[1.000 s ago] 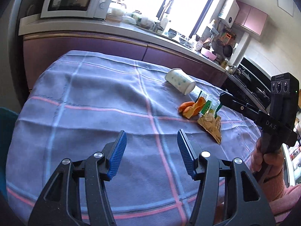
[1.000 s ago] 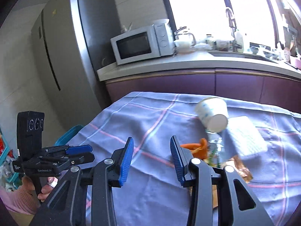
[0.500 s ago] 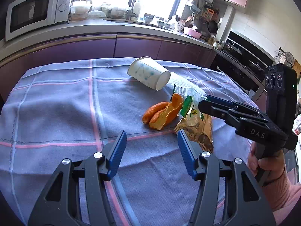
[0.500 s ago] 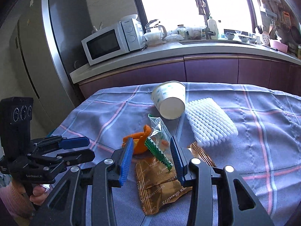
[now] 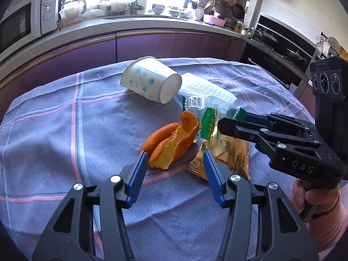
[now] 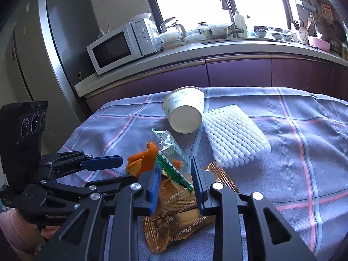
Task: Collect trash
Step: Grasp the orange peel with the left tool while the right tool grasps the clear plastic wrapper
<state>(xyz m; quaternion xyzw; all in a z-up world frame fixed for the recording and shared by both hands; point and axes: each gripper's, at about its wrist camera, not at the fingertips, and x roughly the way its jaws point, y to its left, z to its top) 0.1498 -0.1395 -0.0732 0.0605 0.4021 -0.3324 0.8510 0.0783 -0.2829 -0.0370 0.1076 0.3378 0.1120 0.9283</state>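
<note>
Trash lies on a purple checked tablecloth (image 5: 65, 134). Orange peel (image 5: 171, 139) lies just ahead of my open left gripper (image 5: 174, 154). Beside the peel are a green-edged clear wrapper (image 5: 206, 117) and a gold snack wrapper (image 5: 226, 154). A paper cup (image 5: 150, 80) lies on its side, with white foam netting (image 5: 206, 87) next to it. In the right wrist view my open right gripper (image 6: 176, 169) straddles the green-edged wrapper (image 6: 174, 165) above the gold wrapper (image 6: 176, 221). The peel (image 6: 143, 161), the cup (image 6: 184, 111) and the netting (image 6: 235, 139) lie further off.
A kitchen counter (image 5: 130, 26) with a microwave (image 6: 121, 45), sink and dishes runs behind the table. A fridge (image 6: 54, 50) stands at the left. An oven (image 5: 280, 54) is at the right. The left gripper (image 6: 102, 163) shows in the right wrist view close to the peel.
Both grippers have moved in toward the trash pile. The left one swung right and now faces the orange peel. The right one came down over the wrappers. Both stayed open.
</note>
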